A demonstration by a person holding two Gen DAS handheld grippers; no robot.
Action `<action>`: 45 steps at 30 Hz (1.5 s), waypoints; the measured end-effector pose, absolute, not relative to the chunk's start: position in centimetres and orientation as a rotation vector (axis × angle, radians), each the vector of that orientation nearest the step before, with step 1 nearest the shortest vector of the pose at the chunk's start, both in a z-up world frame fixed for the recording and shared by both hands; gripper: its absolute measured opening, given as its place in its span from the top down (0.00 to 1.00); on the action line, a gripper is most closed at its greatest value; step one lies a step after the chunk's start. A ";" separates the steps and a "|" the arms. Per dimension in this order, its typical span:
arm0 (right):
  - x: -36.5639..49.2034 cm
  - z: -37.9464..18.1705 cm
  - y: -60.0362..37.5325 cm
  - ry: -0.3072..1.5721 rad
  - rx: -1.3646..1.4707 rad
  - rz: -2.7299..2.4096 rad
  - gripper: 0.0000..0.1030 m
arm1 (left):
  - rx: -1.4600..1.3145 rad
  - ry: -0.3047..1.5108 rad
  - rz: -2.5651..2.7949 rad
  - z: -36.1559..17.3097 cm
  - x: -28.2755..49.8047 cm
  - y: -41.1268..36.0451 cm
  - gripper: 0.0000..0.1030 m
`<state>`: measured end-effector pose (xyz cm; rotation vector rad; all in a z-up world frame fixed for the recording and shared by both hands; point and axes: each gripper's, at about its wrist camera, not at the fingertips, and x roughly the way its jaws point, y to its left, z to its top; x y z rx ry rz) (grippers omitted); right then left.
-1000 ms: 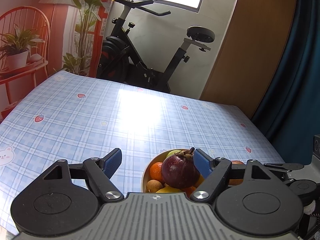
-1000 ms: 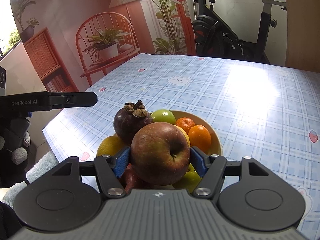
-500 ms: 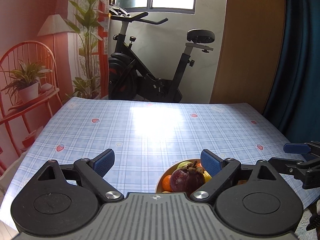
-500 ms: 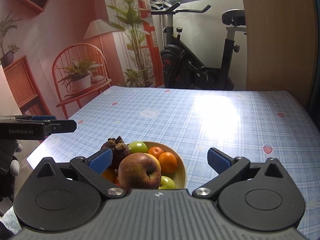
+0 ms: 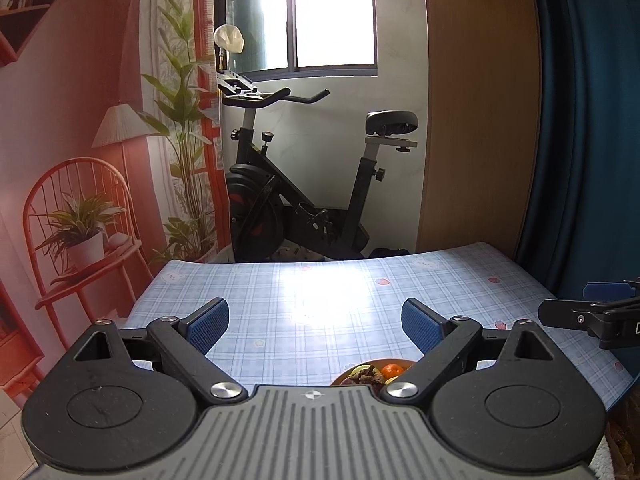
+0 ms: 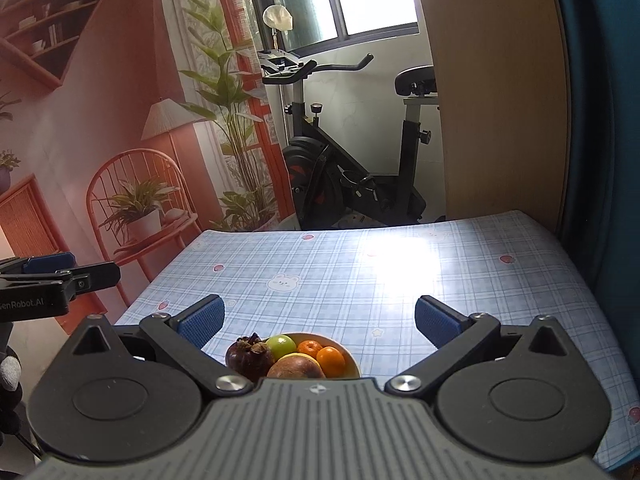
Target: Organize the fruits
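Note:
A yellow bowl (image 6: pixel 353 361) heaped with fruit sits near the front of the checked table (image 6: pixel 400 280). In it I see a dark mangosteen (image 6: pixel 248 358), a green fruit (image 6: pixel 281 345), two tangerines (image 6: pixel 331 360) and a red-brown apple (image 6: pixel 296 368). My right gripper (image 6: pixel 318 322) hangs open above and behind the bowl, with nothing between its blue pads (image 6: pixel 434 320). My left gripper (image 5: pixel 314 320) is open and empty too; in its view only the bowl's far rim (image 5: pixel 340 378) and a tangerine (image 5: pixel 390 370) peek over the gripper body. Each gripper shows at the edge of the other's view, the left gripper (image 6: pixel 76 268) and the right gripper (image 5: pixel 580 302).
An exercise bike (image 5: pixel 304 200) stands beyond the table's far edge, beside a wooden panel (image 5: pixel 480 120) and a dark blue curtain (image 5: pixel 592 120). A wall mural of a chair and plants fills the left. A gloved hand (image 6: pixel 8 372) shows at the left edge.
The right gripper let go of the apple, which now lies in the bowl. The left gripper widened, away from the mangosteen. Both grippers rose and drew back, so the bowl looks smaller and lower.

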<state>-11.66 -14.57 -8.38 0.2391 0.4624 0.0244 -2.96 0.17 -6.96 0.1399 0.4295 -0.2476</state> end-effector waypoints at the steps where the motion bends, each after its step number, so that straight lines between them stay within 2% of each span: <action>1: -12.0 -8.2 -14.3 0.458 0.231 0.019 0.00 | 0.135 0.423 -0.245 -6.7 -3.3 0.3 0.08; 9: -12.8 -7.5 -13.1 0.449 0.194 0.011 0.00 | 0.133 0.392 -0.242 -6.1 -5.6 -0.2 0.07; 45: -13.7 -6.7 -12.5 0.433 0.159 -0.042 0.00 | 0.121 0.355 -0.220 -5.5 -6.6 -0.2 0.06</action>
